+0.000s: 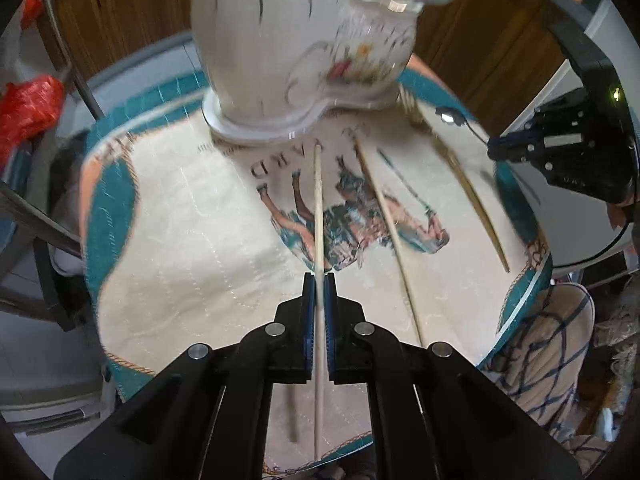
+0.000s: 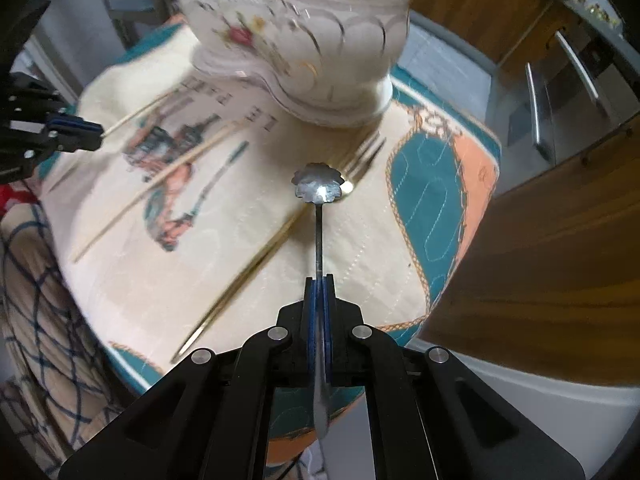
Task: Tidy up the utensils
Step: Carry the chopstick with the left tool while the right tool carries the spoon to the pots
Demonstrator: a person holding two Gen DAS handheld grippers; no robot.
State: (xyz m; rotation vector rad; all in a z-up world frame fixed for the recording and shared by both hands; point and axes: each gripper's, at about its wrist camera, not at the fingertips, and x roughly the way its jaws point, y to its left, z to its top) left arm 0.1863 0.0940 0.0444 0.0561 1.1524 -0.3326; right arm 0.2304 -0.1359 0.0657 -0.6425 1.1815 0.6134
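Pale wood first: the left tool (image 1: 319,280) is clamped tight on a light wooden chopstick (image 1: 318,200), with the stick running out past the blue pads toward the ceramic holder (image 1: 280,60) and also trailing back under the tool. A second chopstick (image 1: 384,216) lies loose on the printed placemat (image 1: 180,220) just to its right, angled a bit. Further right there's a gold fork (image 1: 468,188) flat on the mat, tines up near the holder's base.

The right tool (image 2: 319,280) is closed all the way on the thin handle of a small silver spoon (image 2: 320,189) with a scalloped, flower-shaped bowl. In this view the bowl sits over the neck of the gold fork (image 2: 280,236), can't tell if they're touching.

The white floral holder (image 2: 312,48) stands at the far end of the mat on the round surface (image 2: 452,52), with a yellow-green thing poking out of the top. It's pretty blurry.
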